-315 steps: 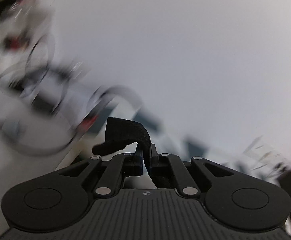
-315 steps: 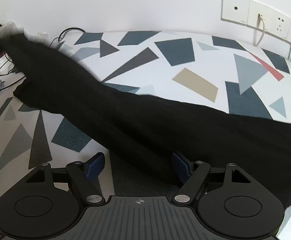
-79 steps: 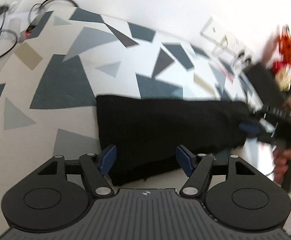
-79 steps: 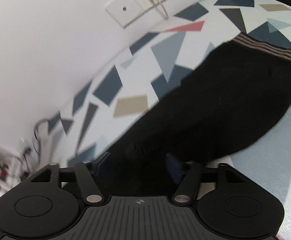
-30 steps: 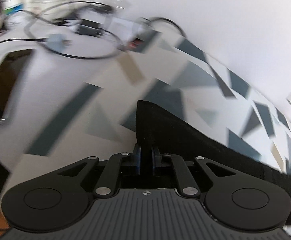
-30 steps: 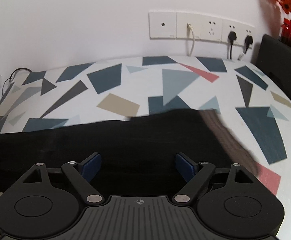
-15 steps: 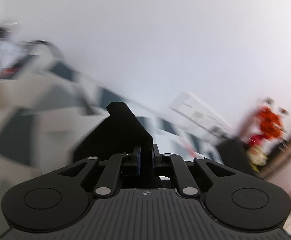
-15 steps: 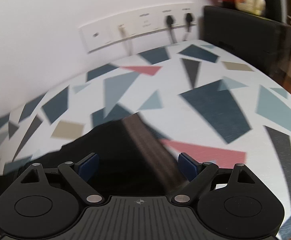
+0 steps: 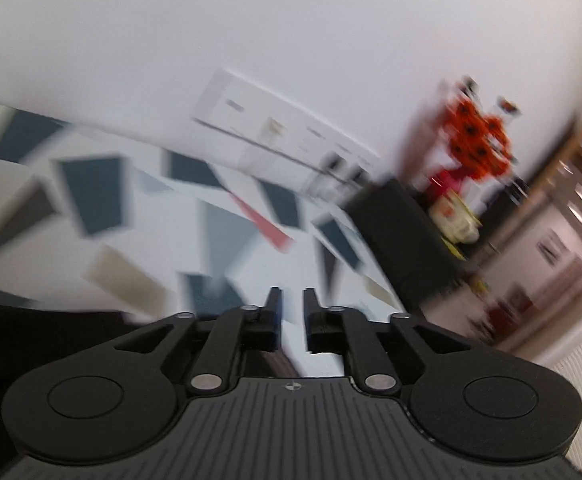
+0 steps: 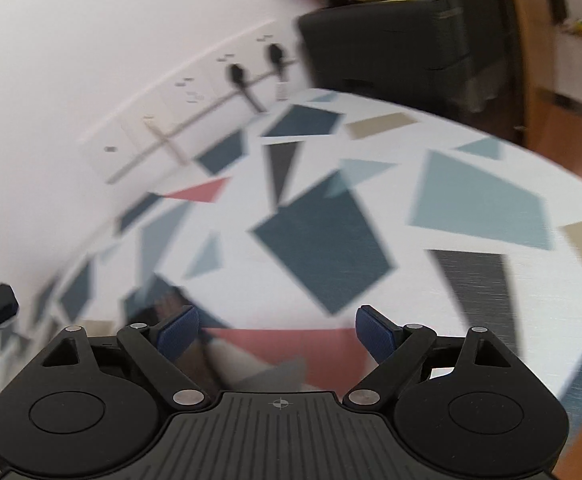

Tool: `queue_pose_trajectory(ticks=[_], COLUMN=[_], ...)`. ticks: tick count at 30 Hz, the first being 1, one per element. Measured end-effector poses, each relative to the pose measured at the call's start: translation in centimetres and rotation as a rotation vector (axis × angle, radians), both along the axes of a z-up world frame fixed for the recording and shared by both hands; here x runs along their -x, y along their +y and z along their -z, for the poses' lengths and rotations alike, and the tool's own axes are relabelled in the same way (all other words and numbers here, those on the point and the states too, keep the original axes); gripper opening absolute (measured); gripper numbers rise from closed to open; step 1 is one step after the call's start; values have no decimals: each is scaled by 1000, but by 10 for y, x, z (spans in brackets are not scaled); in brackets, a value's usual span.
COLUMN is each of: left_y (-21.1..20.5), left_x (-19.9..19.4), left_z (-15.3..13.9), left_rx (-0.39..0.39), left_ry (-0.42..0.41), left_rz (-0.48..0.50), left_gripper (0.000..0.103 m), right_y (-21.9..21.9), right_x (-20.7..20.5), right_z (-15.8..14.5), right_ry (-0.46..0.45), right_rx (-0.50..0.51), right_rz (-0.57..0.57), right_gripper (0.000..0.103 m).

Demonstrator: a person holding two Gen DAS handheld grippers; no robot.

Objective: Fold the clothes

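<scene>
The black garment lies on the patterned tabletop at the lower left of the blurred left wrist view, partly hidden behind the gripper body. My left gripper has its jaws a small gap apart with nothing between them, just right of the garment. In the right wrist view only a dark, brown-striped edge of the garment shows beside the left finger. My right gripper is wide open and empty above the tabletop.
A white wall with a row of sockets and plugged-in cables runs behind the table. A black cabinet with orange flowers stands at the table's far end. A wooden floor lies beyond the table's right edge.
My left gripper has let go of the black garment and its jaws have parted slightly; it swung right. My right gripper has turned right, off the garment, still open.
</scene>
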State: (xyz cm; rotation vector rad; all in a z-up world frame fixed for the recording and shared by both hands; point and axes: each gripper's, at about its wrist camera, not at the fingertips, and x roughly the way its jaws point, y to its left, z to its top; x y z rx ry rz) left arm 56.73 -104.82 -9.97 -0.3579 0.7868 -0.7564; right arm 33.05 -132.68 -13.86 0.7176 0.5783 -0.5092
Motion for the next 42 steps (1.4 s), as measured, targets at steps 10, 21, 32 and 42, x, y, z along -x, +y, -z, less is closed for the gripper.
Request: queue_pose_trajectory(ticks=[10,21,32,42], left_y=[137,161,131,84], left_x=[47,67,42,8], left_z=[27,41,33,48], left_rx=[-399,-348,-329,-274], left_ry=[-22,54,8,87], left_rz=[-272,-346,-220,-108], left_gripper=[59,61,62,66], right_y=[78,126,73,19], right_x=[-97,-162,-105,-63], right_z=[12,23,-52,2], right_ry=[-134,43,-193,11], right_rx=[-185,-132,-11,63], right_rz=[-513,-631,-462,-164], right_gripper=[61,5,5,5])
